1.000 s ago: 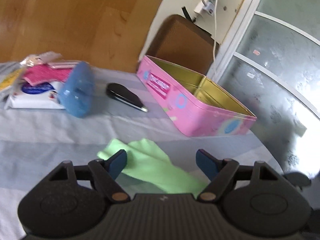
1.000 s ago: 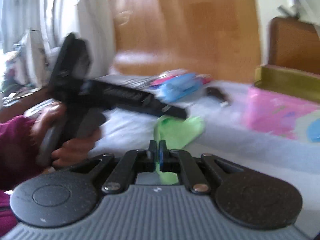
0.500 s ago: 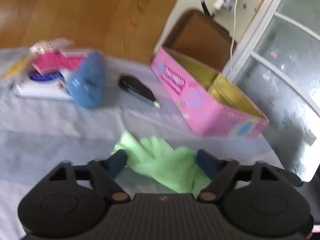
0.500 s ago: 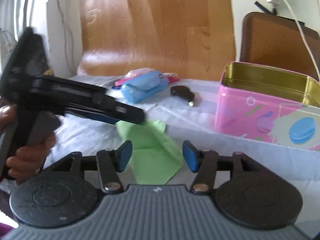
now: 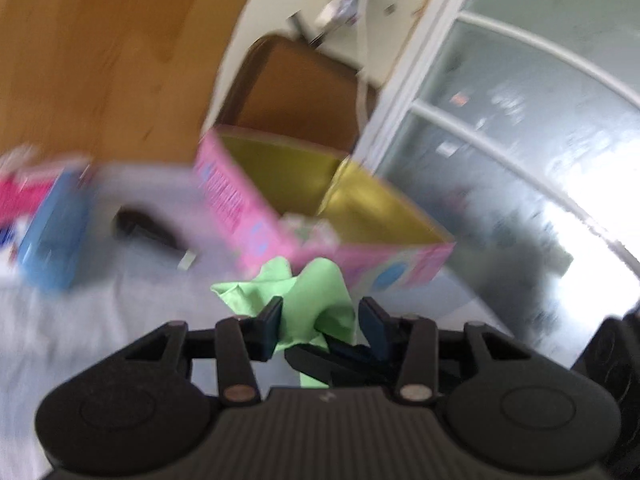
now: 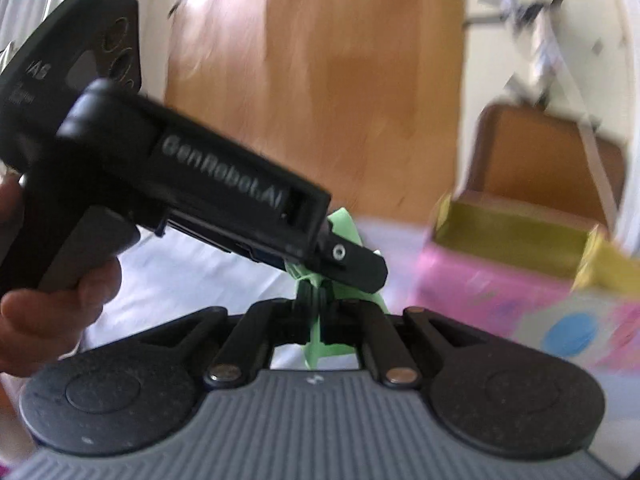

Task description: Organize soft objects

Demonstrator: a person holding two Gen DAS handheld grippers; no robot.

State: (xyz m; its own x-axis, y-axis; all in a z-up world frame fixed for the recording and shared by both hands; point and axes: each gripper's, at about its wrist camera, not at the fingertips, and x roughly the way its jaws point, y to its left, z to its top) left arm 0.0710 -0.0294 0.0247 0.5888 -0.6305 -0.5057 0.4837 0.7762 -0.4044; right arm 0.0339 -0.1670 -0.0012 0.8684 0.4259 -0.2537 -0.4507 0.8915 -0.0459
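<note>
A green cloth (image 5: 316, 300) is bunched up between both grippers, lifted off the pale tablecloth (image 5: 100, 320). My left gripper (image 5: 320, 320) has its jaws partly closed around the cloth, pads touching its sides. My right gripper (image 6: 316, 312) is shut on the cloth (image 6: 320, 344), whose lower end hangs below the fingers. The right gripper's fingers also show in the left wrist view, pinching the cloth from below. The left gripper body crosses the right wrist view above the cloth. An open pink tin box (image 5: 320, 216) with a gold inside stands just behind; it also shows in the right wrist view (image 6: 500, 280).
A blue soft pouch (image 5: 52, 240) lies at the left with pink and white packets (image 5: 20, 192) behind it. A black object (image 5: 148, 224) lies between pouch and box. A brown chair (image 5: 296, 96) stands behind the box, with a glass door to the right.
The right gripper closed on the green cloth. The left jaws narrowed around it. The cloth rose off the table, bunched, and both views moved closer to the pink box.
</note>
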